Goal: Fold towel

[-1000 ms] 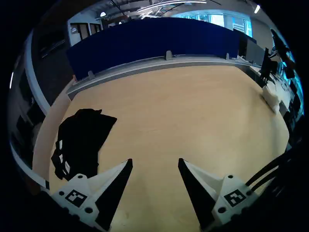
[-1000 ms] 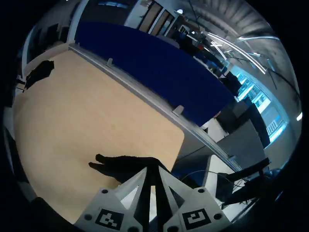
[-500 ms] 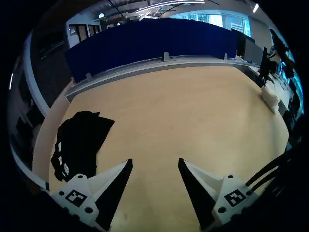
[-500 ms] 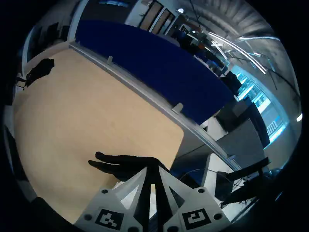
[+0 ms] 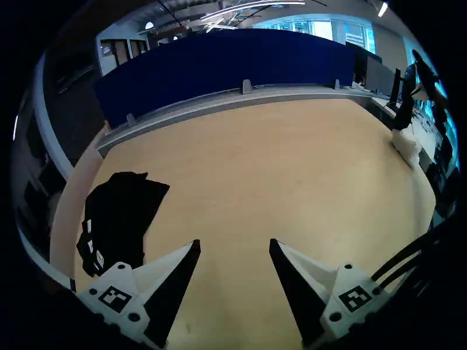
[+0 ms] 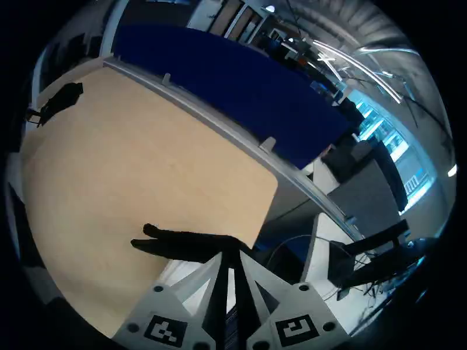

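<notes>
The right gripper (image 6: 230, 256) has its jaws drawn together with only a slit between them. It appears to pinch one end of a limp black fabric towel (image 6: 178, 245) at the fingertips. From that pinch the towel stretches out toward 9 o'clock in the right gripper view, so its long axis runs roughly 3 to 9, just above the light wooden table (image 6: 117, 163). Its loose end is the far one, at 9 o'clock.

The left gripper (image 5: 233, 248) is spread wide with nothing in it, and looks out over bare table toward the long blue partition (image 5: 233, 58) at 12 o'clock. A separate crumpled heap of black cloth with small white tags (image 5: 117, 216) lies on the table at about 9 o'clock of this gripper, well apart from its fingers.

The fold likely turns on the towel's free end, and the empty left gripper is the one available to take it.
</notes>
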Tool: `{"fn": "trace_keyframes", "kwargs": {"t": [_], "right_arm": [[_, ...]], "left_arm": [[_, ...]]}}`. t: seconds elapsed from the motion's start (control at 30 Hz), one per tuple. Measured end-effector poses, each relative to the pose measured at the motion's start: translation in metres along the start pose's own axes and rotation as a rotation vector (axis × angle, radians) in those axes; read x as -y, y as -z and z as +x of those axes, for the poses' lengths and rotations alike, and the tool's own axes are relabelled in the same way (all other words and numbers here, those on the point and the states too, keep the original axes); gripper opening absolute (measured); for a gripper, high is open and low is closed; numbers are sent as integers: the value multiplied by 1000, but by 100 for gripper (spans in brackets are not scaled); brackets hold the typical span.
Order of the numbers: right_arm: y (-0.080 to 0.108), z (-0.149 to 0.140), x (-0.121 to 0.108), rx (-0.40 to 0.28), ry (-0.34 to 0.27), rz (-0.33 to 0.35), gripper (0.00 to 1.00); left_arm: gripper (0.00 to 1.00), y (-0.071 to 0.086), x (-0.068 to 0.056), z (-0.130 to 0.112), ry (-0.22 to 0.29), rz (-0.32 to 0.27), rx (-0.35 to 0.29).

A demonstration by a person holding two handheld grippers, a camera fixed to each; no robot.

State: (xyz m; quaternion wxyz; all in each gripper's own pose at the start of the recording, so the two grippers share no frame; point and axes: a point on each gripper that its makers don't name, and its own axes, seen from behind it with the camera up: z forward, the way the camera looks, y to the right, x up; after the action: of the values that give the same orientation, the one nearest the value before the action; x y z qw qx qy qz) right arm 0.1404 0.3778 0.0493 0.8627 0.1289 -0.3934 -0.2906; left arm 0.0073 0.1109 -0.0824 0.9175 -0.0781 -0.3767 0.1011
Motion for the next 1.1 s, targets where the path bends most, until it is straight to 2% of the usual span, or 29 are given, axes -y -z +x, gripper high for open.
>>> {"fn": "trace_keyframes", "kwargs": {"t": [0.2, 0.4, 0.9, 1.1], "right_arm": [[8, -43, 8, 56, -14, 0, 6], [14, -78, 16, 91, -56, -14, 6], [3, -148, 37, 183, -189, -50, 6], [-7, -171, 45, 208, -270, -66, 6]], "left_arm": [[87, -2, -7, 1, -8, -17, -1], [87, -3, -11, 2, -27, -30, -2], [87, 3, -8, -4, -49, -28, 3], [87, 7, -7, -8, -51, -22, 6]]}}
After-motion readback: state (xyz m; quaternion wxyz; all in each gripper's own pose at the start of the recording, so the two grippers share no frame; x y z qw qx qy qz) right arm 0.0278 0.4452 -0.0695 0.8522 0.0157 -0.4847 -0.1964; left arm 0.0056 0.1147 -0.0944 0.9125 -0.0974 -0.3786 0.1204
